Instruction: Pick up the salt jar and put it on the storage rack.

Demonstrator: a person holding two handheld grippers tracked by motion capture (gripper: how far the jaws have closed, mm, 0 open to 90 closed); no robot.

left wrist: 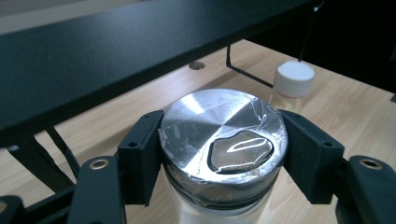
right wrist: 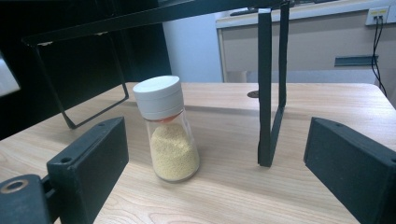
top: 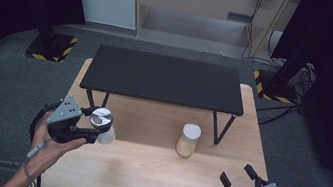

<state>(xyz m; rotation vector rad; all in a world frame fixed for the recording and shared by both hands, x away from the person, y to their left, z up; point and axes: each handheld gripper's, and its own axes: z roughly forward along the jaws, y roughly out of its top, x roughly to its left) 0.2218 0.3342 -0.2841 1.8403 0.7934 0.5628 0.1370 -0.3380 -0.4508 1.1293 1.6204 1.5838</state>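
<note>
Steel-lidded glass jar (left wrist: 223,135) sits clamped in the left gripper (top: 94,123) — keep it upright, clearing the black shelf (top: 164,78); right gripper (top: 241,179) gapes empty.

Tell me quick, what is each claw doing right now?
Left gripper: closed on the metal-capped jar.
Right gripper: open, holding nothing.

High view looks down over the wooden table (top: 152,172); both claw views, low and near, share the white-capped jar (left wrist: 293,86).
</note>
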